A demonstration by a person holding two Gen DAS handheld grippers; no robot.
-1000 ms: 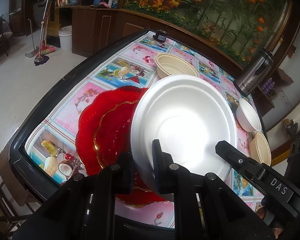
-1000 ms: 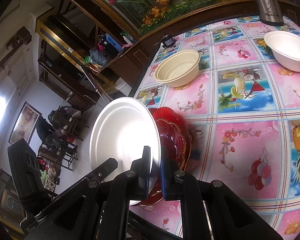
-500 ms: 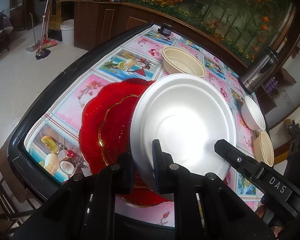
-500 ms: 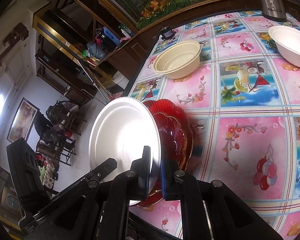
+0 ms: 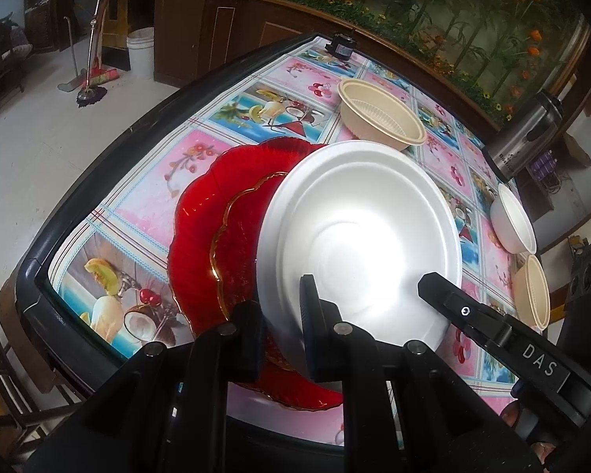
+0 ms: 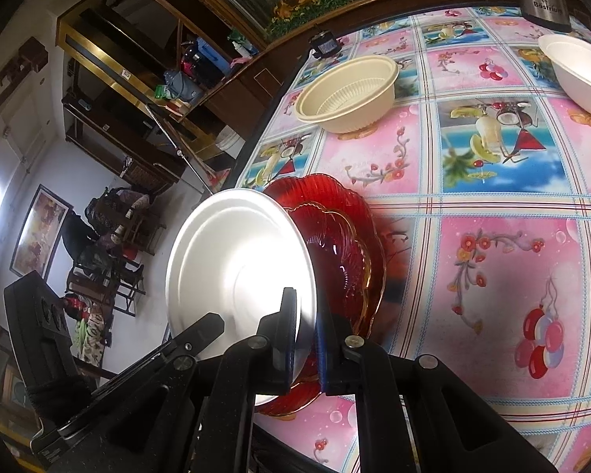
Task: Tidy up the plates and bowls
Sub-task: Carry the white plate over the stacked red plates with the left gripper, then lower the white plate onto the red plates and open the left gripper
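The white plate is sitting mid-frame, tilted above the red plates on the worktop. The left gripper and right gripper are both clamping its near rim between their fingers. A cream bowl is standing toward the upper right.

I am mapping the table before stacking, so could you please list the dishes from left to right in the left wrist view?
Red plates → white foam plate → white bowl → cream bowl near the right edge. The ribbed cream bowl behind the foam plate overlaps it, so I left it out.
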